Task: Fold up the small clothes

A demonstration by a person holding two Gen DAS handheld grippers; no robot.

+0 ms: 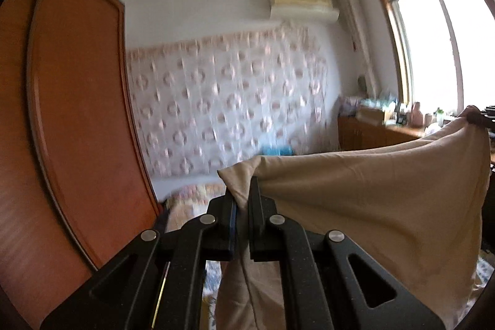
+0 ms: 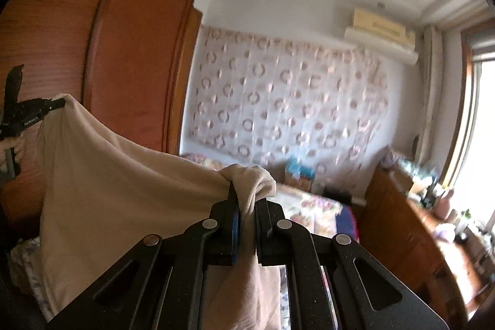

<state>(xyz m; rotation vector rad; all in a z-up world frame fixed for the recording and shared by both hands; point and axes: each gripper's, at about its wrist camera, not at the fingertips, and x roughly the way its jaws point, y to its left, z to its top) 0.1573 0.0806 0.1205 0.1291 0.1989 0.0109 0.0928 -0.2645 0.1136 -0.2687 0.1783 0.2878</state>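
Left wrist view: left tool [image 1: 243, 200] clamped one corner of a soft beige cotton garment [image 1: 386, 190]; right tool [image 2: 247, 203] clamped the opposite corner. Garment hung spread in mid-air above the floral-covered bed [image 2: 309, 206]. No fold yet made; all folding remained.

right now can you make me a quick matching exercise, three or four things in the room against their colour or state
Things:
1. garment
2. wardrobe
3. air conditioner
4. curtain

Colour or state:
A. mounted high on the wall
B. reddish-brown wood
C. beige, held up by the left gripper and the right gripper
D. pale with ring patterns

Pairs: 1-C, 2-B, 3-A, 4-D
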